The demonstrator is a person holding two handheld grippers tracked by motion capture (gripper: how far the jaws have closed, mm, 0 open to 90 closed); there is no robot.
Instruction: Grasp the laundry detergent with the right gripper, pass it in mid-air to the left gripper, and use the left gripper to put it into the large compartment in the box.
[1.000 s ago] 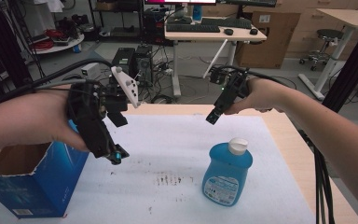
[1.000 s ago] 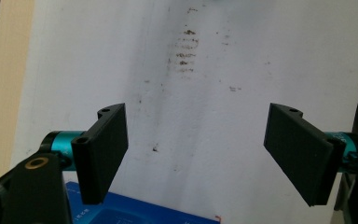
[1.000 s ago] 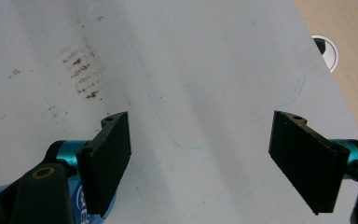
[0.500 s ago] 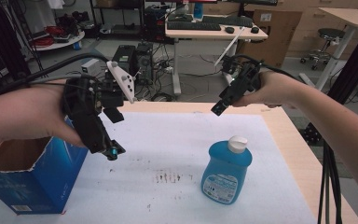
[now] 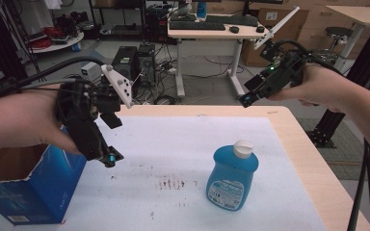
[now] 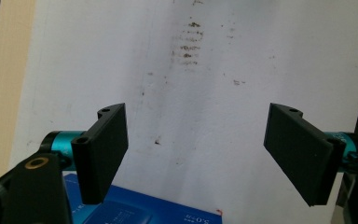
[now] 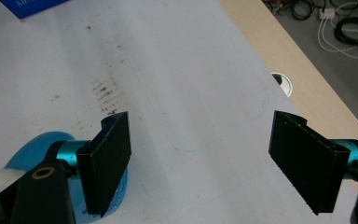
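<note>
A blue soap bottle (image 5: pixel 231 178) with a white cap stood upright on the white mat (image 5: pixel 183 144) that covered the tabletop (image 5: pixel 294 130). Its long side pointed straight up. It sat a bit to the right of the middle, closer to the person's edge. The left gripper (image 5: pixel 110 158) hung low over the mat, just beside a blue cardboard box (image 5: pixel 26 190) with an open top. In the left gripper view, its jaws were spread wide with nothing between them, and only the stained mat and a corner of the box (image 6: pixel 135 210) lay below. The right gripper (image 5: pixel 246 100) was held up high past the far edge of the tabletop, well apart from the bottle. In the right gripper view, its jaws were also spread wide and empty, and the bottle (image 7: pixel 51 144) peeked out low down behind the left-hand jaw. So the bottle lay below the right gripper and toward the person. It lay off to the right of the left gripper, at about the same height. The left gripper looked nearer to the bottle, though the right one pointed down more toward it. Whichever went for it would likely need to come at the sides of the bottle, below the cap.
</note>
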